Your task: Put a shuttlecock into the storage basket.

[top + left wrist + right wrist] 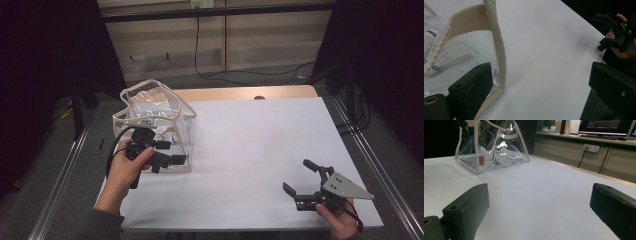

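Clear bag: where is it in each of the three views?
High view: clear bag left of centre, by the left tool.
Left gripper view: far left, its cream corner seam running top to bottom.
Right gripper view: upper left, on the sheet.
Shared landmark: white table sheet.

Bag (461,50) cropped at left edge
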The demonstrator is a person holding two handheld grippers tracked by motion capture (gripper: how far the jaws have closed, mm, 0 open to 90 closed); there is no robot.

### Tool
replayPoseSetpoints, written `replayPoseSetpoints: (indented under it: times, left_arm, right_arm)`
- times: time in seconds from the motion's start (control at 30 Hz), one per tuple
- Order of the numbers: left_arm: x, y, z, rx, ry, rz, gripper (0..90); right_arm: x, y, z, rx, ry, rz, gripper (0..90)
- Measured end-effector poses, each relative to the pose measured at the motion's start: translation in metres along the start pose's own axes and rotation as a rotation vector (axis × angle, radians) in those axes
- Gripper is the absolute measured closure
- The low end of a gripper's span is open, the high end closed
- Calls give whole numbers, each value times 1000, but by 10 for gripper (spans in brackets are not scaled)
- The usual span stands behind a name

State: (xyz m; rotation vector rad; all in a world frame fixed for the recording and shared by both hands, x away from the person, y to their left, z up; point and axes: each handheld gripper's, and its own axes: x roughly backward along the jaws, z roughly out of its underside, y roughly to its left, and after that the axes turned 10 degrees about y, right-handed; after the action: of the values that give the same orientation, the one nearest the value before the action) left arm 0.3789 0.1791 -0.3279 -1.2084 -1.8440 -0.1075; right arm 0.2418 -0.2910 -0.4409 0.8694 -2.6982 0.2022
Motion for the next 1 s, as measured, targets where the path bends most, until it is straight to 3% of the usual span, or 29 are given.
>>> replayPoseSetpoints:
  times: [0.53,1.0]
  left_arm:
    - [-10,7,16,-1,15,-14,54]
    - [-17,13,33,22,8,-32,54]
  right_arm:
    - [0,0,0,-1,-1,0,23]
    - [0,0,0,1,-2,1,23]
